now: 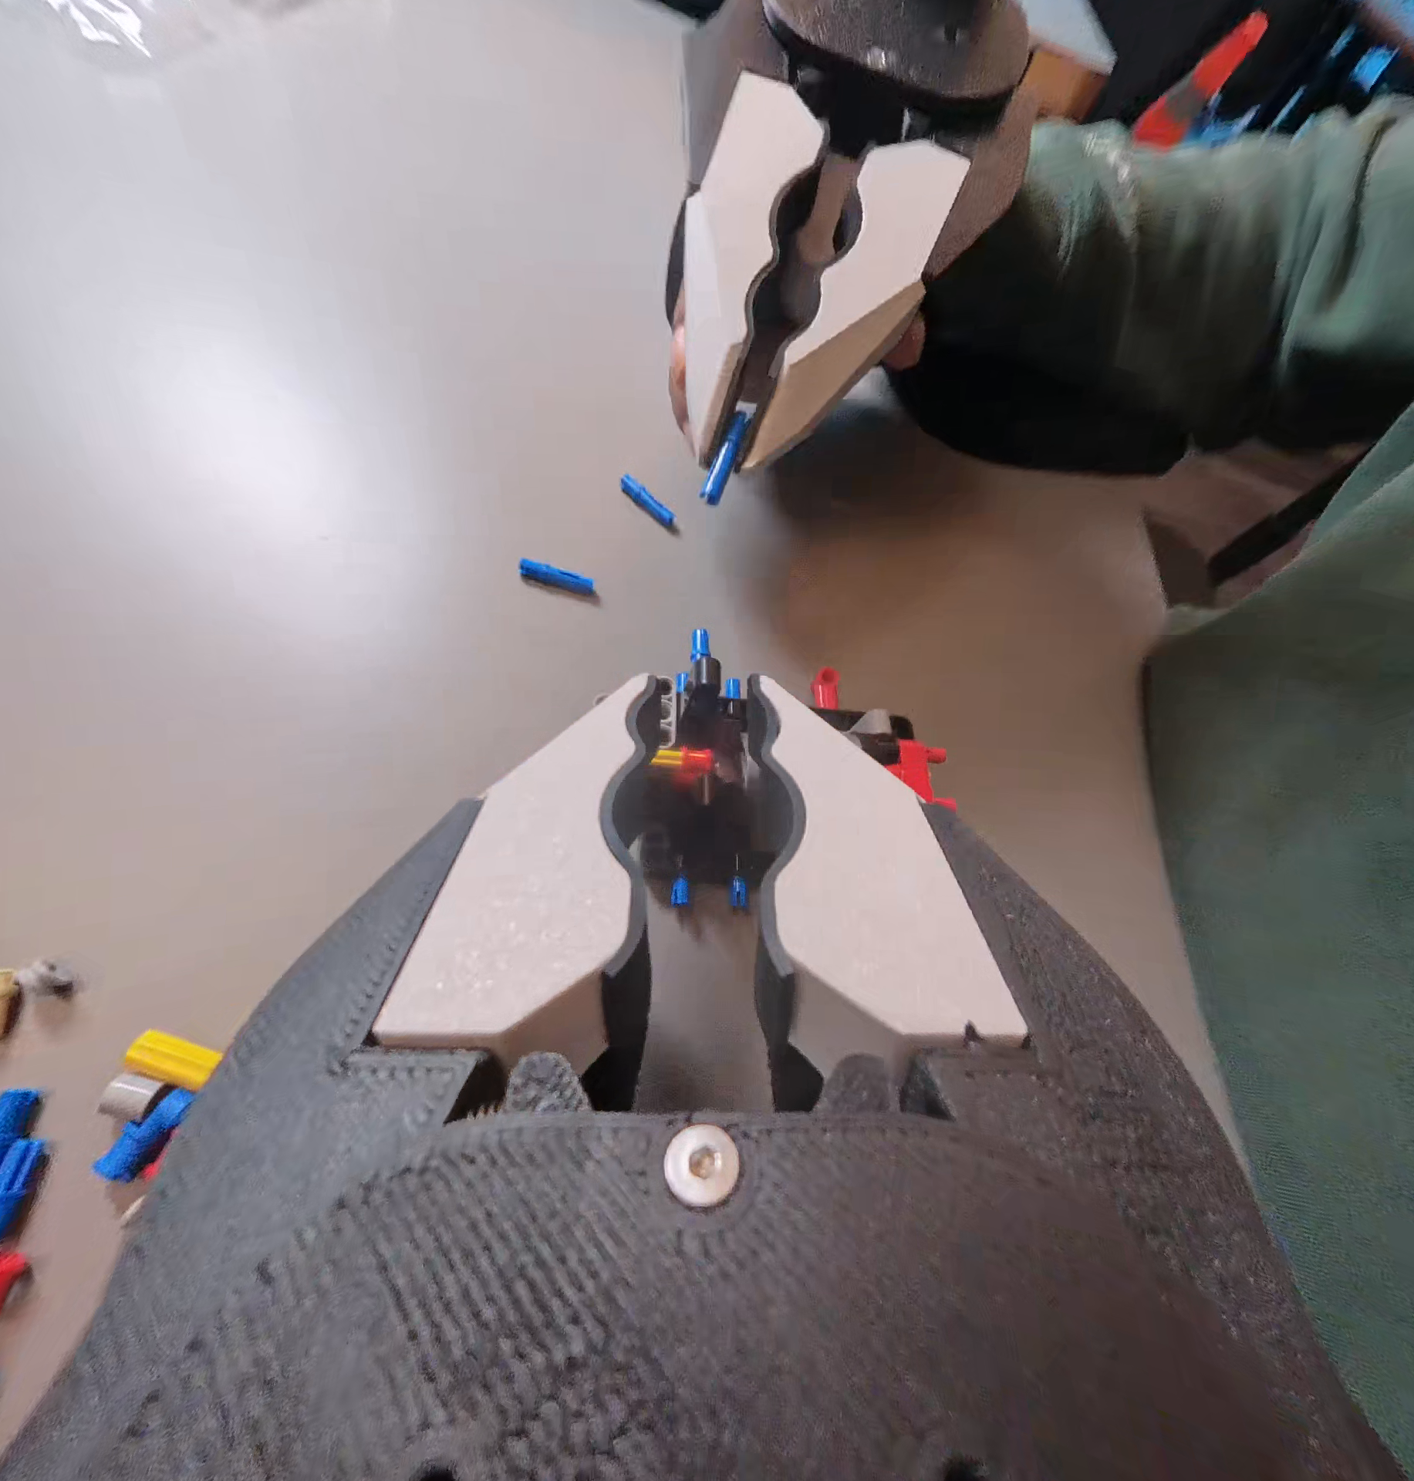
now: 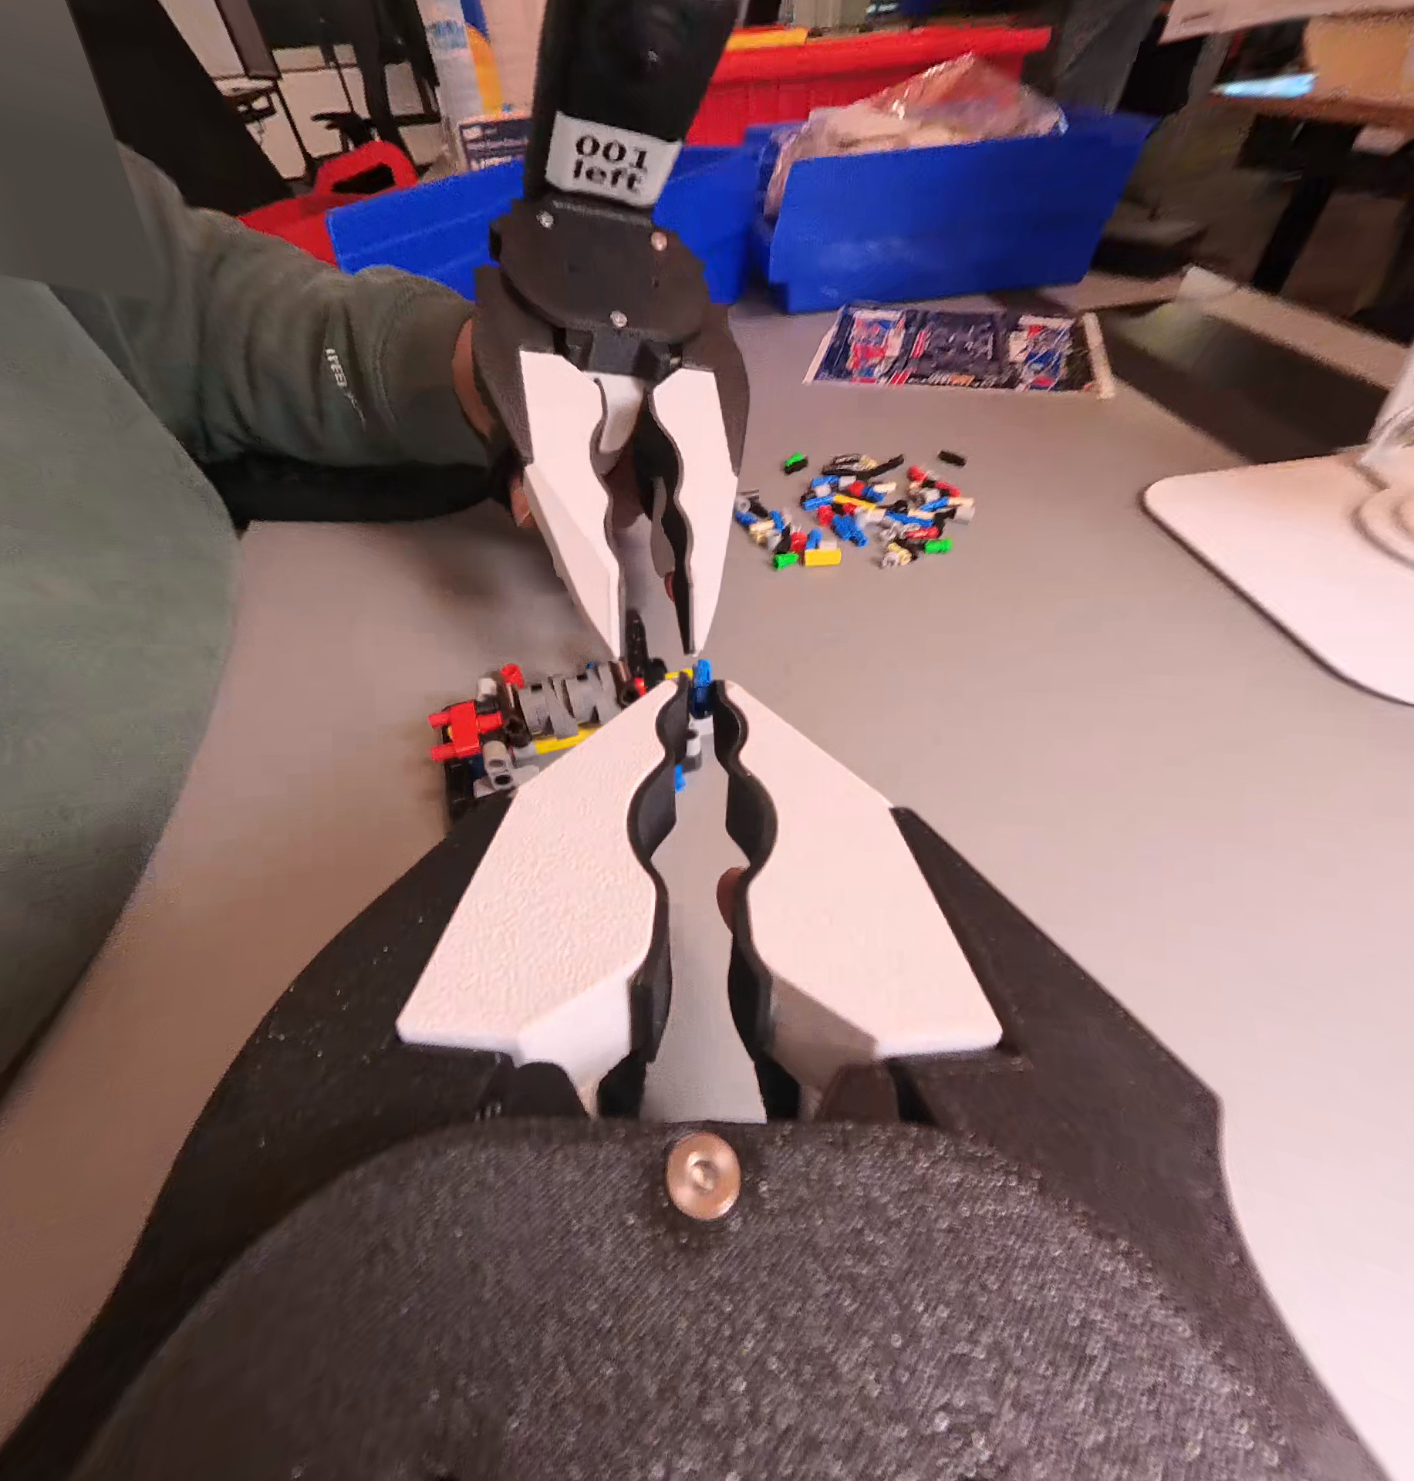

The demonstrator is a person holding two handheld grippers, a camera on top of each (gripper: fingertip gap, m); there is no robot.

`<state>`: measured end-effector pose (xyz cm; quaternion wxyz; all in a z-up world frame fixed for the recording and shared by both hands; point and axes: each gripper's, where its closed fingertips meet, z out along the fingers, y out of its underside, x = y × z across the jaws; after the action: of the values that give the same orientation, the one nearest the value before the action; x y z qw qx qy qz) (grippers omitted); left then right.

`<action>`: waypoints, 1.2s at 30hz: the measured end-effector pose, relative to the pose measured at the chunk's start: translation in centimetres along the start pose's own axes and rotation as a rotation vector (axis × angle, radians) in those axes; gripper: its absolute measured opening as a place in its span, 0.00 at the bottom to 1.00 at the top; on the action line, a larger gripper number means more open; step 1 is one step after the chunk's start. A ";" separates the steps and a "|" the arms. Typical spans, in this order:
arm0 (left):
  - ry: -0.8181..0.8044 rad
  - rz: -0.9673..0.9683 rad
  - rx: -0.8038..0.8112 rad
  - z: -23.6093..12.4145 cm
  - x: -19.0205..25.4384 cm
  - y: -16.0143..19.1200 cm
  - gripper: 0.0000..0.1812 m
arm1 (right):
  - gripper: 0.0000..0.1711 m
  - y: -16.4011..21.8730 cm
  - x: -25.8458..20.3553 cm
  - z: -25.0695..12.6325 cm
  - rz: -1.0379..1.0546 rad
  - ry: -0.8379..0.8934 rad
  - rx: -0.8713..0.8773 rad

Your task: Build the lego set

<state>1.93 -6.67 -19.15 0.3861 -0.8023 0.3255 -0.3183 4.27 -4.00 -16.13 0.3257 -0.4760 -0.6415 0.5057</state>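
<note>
The partly built lego model (image 1: 703,745) is black with blue pins and red parts, and it rests on the grey table. My left gripper (image 1: 702,693) is shut on its black end. It also shows in the right wrist view (image 2: 655,641), tips down on the model (image 2: 559,705). My right gripper (image 2: 697,693) is shut on a blue pin (image 2: 702,681) held close to the model's near end. In the left wrist view the right gripper (image 1: 723,457) hangs beyond the model with the pin (image 1: 719,473) sticking out of its tips. Two more blue pins (image 1: 647,501) (image 1: 557,577) lie on the table between the grippers.
A pile of loose pieces (image 2: 856,513) lies behind the model, and it shows at the left edge of the left wrist view (image 1: 158,1058). Blue bins (image 2: 928,208) and a printed sheet (image 2: 960,353) sit at the back. A white base (image 2: 1288,561) is at right. A green sleeve (image 1: 1168,264) is nearby. The tips of one gripper are about 5 cm away from the tips of the other.
</note>
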 end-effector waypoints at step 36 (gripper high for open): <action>0.005 0.235 0.099 1.3 2.3 -1.4 0.03 | 0.02 0.0 -2.9 1.2 -0.098 -0.047 -0.051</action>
<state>4.67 -7.20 -18.09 0.4589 -0.7379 0.4021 -0.2886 4.20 -7.12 -16.28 0.3228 -0.4399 -0.6843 0.4838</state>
